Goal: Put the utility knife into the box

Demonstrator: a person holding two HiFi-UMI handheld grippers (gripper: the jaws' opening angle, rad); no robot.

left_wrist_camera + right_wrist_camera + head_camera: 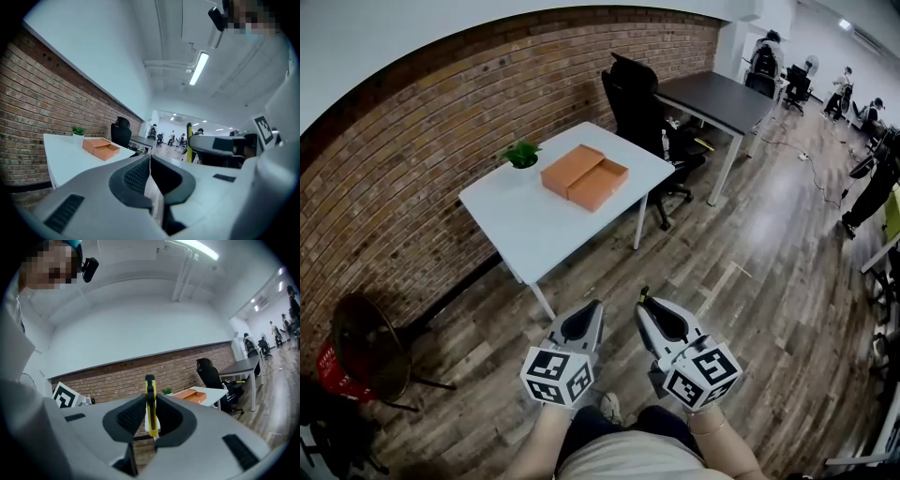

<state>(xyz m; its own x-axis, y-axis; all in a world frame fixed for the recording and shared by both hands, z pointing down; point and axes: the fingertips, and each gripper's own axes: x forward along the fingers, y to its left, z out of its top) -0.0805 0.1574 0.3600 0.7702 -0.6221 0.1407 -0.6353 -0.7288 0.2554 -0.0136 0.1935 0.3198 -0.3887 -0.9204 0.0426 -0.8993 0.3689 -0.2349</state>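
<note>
- Step in hand: carrying. The utility knife [150, 405] is pinched edge-on between the jaws of the right gripper [645, 307], its yellow body upright and its dark tip standing proud of the jaws.
- The left gripper [594, 309] has its jaws pressed together with nothing between them.
- Both grippers hang over the wooden floor, well short of the white table's [534, 225] near edge.
- The box [586, 176], orange, lies open on the table's far half, towards the brick wall. It shows as two shallow halves side by side. I judge the half nearer the table's right corner to be the open tray.
- Next move, in my judgement: walk up to the table, bring the knife over the open half, lower it flat and only then let go.
- Surroundings: a small potted plant [522, 155] sits on the table just beside the box, wall side. A black office chair [636, 94] and a dark desk [712, 94] stand beyond the table's far end.
- Obstructions: none on the floor between person and table. The plant sits close to the box, so reach in from the near side.
</note>
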